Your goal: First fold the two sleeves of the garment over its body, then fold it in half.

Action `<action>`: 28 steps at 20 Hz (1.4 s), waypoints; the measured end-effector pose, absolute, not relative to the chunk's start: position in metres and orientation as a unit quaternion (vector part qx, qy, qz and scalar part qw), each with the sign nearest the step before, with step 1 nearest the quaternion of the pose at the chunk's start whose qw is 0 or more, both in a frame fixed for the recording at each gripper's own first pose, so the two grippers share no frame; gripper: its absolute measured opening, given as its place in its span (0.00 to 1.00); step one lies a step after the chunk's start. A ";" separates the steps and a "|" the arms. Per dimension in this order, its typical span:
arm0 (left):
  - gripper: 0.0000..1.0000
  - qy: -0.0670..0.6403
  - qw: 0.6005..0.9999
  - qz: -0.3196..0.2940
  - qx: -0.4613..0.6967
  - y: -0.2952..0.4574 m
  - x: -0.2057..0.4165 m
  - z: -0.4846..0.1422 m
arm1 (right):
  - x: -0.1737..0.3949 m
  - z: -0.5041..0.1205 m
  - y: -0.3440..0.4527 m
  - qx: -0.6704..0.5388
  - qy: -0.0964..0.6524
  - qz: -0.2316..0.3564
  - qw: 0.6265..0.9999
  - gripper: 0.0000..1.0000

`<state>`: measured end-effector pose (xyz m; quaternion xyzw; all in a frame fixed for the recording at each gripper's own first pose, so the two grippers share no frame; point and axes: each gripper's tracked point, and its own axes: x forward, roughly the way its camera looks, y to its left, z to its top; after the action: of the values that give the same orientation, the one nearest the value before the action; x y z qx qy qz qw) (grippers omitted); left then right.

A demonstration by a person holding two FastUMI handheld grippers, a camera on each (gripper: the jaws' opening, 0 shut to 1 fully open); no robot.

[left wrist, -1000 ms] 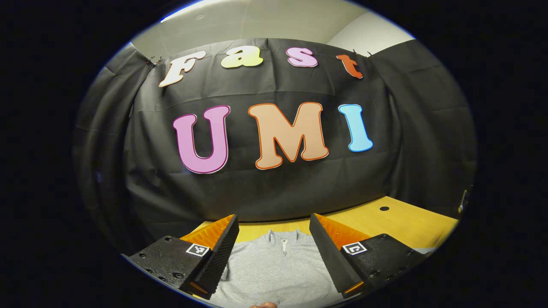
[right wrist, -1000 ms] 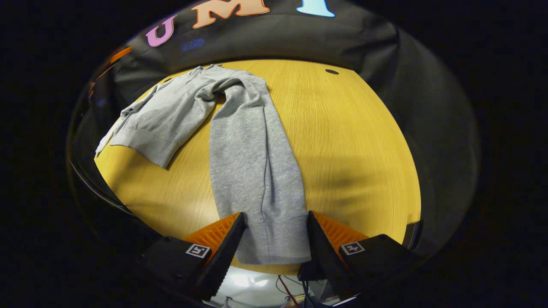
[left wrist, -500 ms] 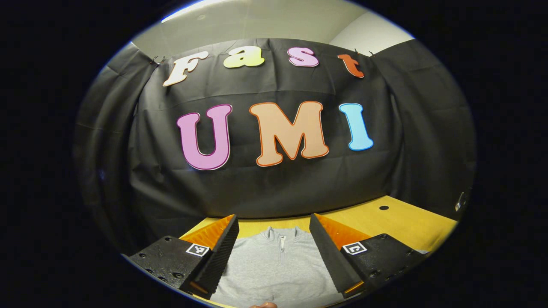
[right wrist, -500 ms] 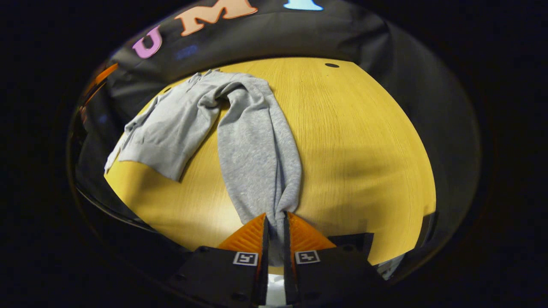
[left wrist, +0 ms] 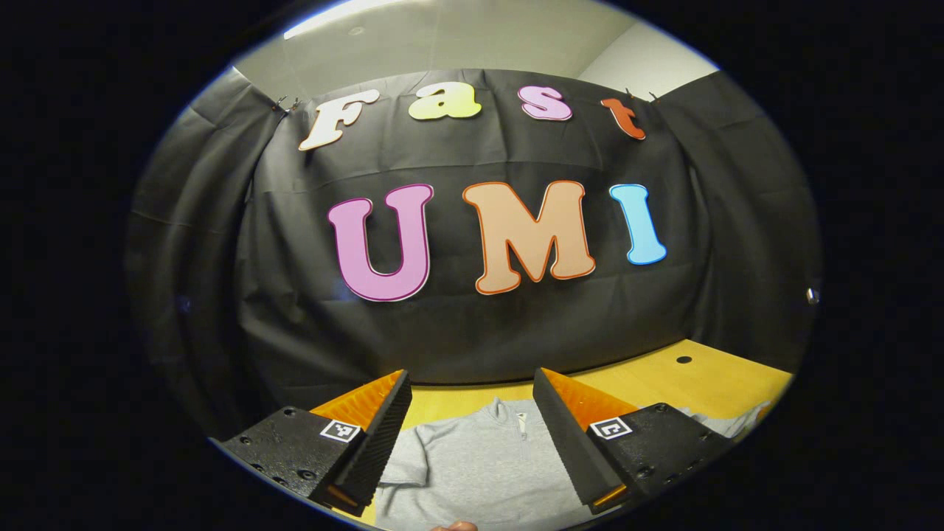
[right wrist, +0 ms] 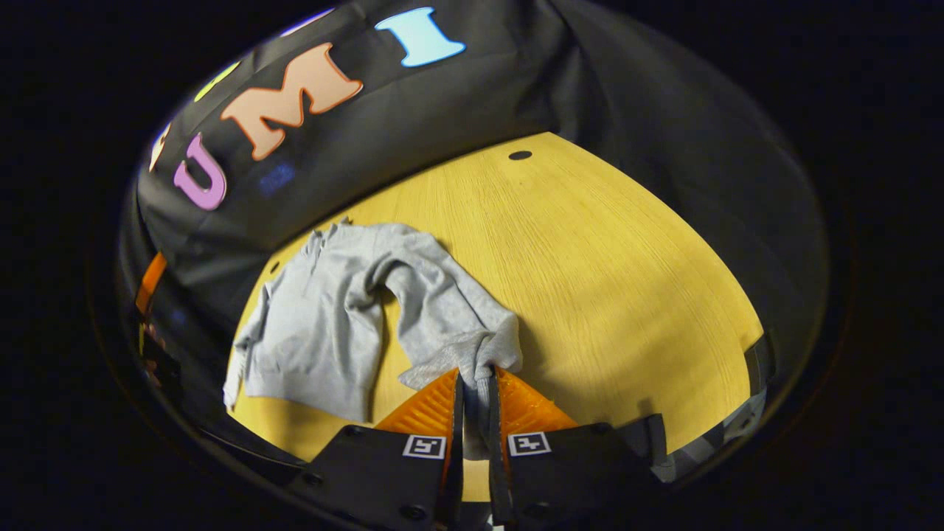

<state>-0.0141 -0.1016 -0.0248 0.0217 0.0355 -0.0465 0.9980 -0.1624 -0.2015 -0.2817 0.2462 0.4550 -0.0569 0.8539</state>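
Pinching the grey knit sweatshirt's [right wrist: 324, 324] sleeve cuff [right wrist: 483, 354], the right hand-held gripper [right wrist: 473, 383] is clamped; left hand-held gripper [left wrist: 472, 413] spread apart above its collar, over the yellow wooden table [right wrist: 605, 280].

Left gripper view: garment [left wrist: 472, 464] partly hidden behind both fingers [left wrist: 383, 431], hem cut off at the bottom edge. Scrap of grey cloth at the table's [left wrist: 708, 376] right edge, too little to tell which part. Sliver of a hand [left wrist: 453, 526] cut off at the bottom. Right gripper view: sleeve [right wrist: 450, 324] cuff hidden between the closed right gripper [right wrist: 472, 383] fingers. Garment's far sleeve tucked out of sight at the table's left edge. Blurred orange shape [right wrist: 151, 276] at far left, not identifiable.
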 end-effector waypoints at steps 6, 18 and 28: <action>0.96 0.033 0.999 -0.028 0.024 -0.064 -0.009 -0.023 | -0.088 -0.234 -0.167 0.290 0.394 -0.031 0.872 0.16; 0.96 0.053 0.995 0.075 0.025 0.056 -0.026 -0.037 | 0.025 -0.178 -0.021 0.292 0.358 0.108 0.880 0.16; 0.97 0.074 0.983 0.165 0.025 0.148 -0.056 -0.049 | 0.070 -0.178 0.112 0.266 0.382 0.206 0.861 0.16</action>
<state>-0.0562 0.1479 -0.0495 0.0248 0.0736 0.1654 0.9832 0.0704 0.1118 -0.1777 0.2662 0.3818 0.2062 0.8607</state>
